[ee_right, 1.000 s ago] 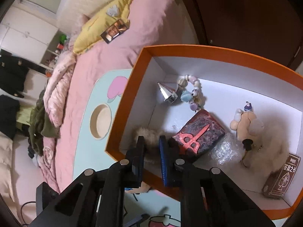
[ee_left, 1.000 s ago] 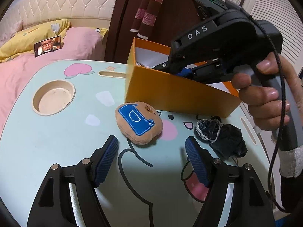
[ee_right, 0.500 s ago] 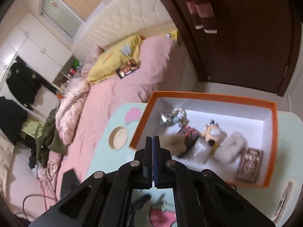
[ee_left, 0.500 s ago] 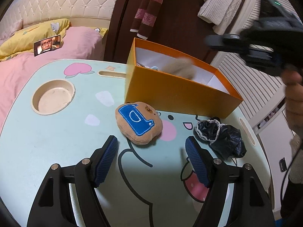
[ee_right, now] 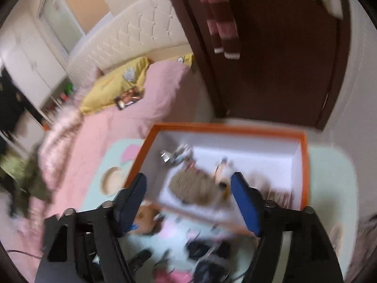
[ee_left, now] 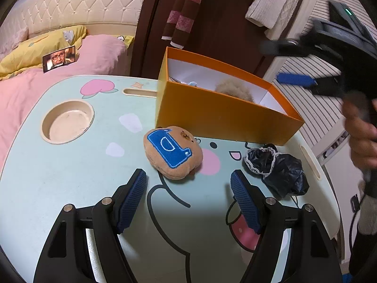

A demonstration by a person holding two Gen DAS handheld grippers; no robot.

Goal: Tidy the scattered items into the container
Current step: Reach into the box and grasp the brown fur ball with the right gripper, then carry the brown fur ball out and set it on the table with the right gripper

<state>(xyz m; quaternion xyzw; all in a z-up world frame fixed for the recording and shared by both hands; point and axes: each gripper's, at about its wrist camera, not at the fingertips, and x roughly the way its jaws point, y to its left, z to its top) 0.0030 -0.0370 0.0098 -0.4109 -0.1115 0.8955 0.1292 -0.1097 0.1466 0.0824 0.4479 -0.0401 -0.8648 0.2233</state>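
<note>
Left gripper [ee_left: 188, 198] hangs low over the table [ee_left: 59, 176], tilted down, jaws spread, nothing between – brown plush [ee_left: 173, 152] lies just ahead, long axis running diagonally, far-left to near-right. Right gripper [ee_right: 188, 195] is raised above the orange box [ee_left: 212, 115], jaws opening, empty – furry item [ee_right: 195, 186] lies inside the box.

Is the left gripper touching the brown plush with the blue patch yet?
Apart. The left wrist view shows bare table between the open left gripper and the brown plush.
</note>
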